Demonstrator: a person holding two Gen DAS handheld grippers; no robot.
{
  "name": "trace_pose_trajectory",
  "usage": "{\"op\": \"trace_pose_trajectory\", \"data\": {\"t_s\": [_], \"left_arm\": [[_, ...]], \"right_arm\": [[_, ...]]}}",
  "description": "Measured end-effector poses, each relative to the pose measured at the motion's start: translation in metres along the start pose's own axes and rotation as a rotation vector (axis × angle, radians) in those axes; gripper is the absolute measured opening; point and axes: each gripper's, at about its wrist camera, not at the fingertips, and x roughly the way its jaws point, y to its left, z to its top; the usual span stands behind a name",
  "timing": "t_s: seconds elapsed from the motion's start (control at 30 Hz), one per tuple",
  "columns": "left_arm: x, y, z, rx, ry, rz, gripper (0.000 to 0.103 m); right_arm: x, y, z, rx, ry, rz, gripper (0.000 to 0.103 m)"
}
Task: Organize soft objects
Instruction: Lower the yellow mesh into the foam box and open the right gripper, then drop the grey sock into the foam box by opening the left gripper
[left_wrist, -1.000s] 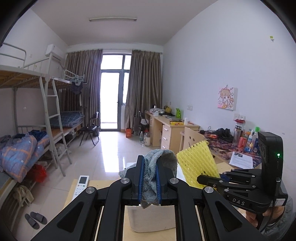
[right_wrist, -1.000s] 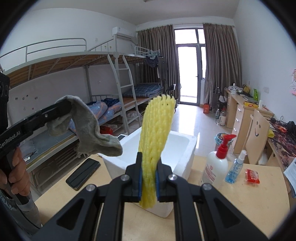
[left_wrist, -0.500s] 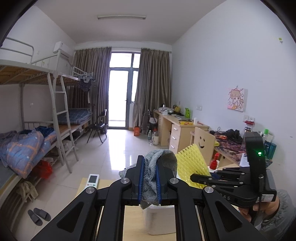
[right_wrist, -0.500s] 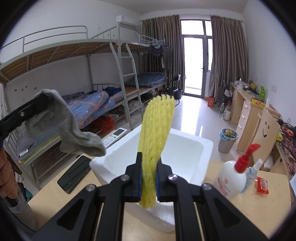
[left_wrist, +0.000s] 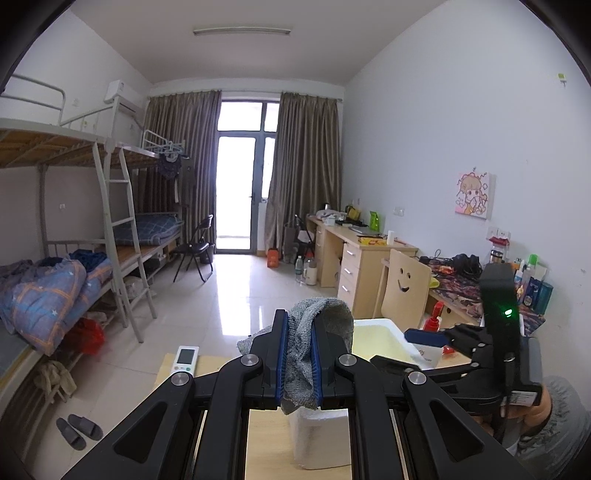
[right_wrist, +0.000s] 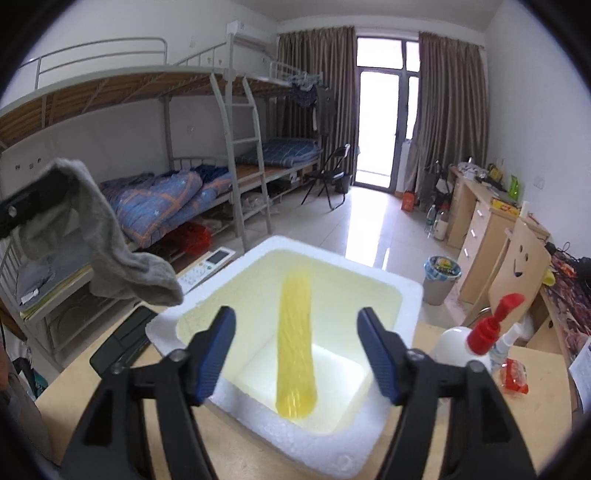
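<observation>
A grey sock (left_wrist: 301, 354) hangs pinched between the blue pads of my left gripper (left_wrist: 298, 363), which is shut on it; the same sock (right_wrist: 110, 258) dangles at the left of the right wrist view. My right gripper (right_wrist: 297, 349) hovers over a white foam box (right_wrist: 369, 443), its jaws opening and well apart. A yellow foam net (right_wrist: 297, 347), blurred, drops between them into the box, touching neither pad. In the left wrist view the box (left_wrist: 376, 343) lies just beyond the sock, with my right gripper (left_wrist: 410, 345) above it.
A wooden table (right_wrist: 535, 398) carries the box, a white pump bottle with a red top (right_wrist: 476, 339), a small spray bottle (right_wrist: 508, 341), a red packet (right_wrist: 515, 374), a black phone (right_wrist: 122, 343) and a white remote (right_wrist: 207, 266). Bunk beds (right_wrist: 184, 184) stand left, desks (right_wrist: 480, 218) right.
My right gripper has opened and let go of the yellow foam net, which now falls into the box. The left gripper keeps its hold on the sock.
</observation>
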Motion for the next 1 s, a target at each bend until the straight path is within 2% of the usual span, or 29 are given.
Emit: {"op": "trace_pose_trajectory", "data": {"t_s": [0.3, 0.77, 1.0], "left_arm": [[0.012, -0.003, 0.004, 0.009, 0.009, -0.029, 0.012], [0.037, -0.037, 0.006, 0.045, 0.042, -0.106, 0.012], [0.051, -0.050, 0.004, 0.061, 0.066, -0.114, 0.012]], "right_arm": [[-0.023, -0.010, 0.000, 0.014, -0.022, -0.020, 0.075], [-0.055, -0.037, -0.012, 0.066, -0.051, -0.087, 0.078], [-0.072, -0.049, -0.026, 0.088, -0.068, -0.126, 0.079]]}}
